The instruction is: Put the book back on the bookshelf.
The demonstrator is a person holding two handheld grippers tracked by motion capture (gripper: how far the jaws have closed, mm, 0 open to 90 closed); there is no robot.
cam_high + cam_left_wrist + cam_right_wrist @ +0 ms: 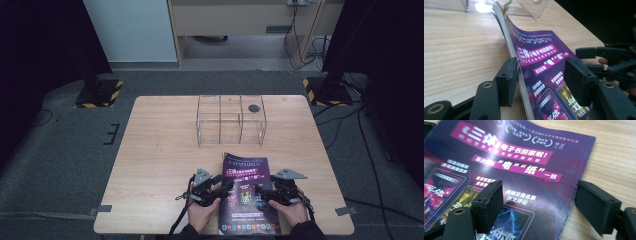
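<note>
A magazine with a purple cover lies flat near the table's front edge, between my two grippers. In the left gripper view its left edge runs up beside one jaw, and the far corner curls slightly upward. My left gripper is open, its jaws astride that edge: one outside it over the wood, the other above the cover. My right gripper is open too. In the right gripper view one jaw hangs above the cover and the other over bare table beyond the magazine's right edge.
A clear plastic organizer with several compartments stands at the back middle of the wooden table. A small black round thing sits in its right rear compartment. Stands with striped bases flank the table's far corners.
</note>
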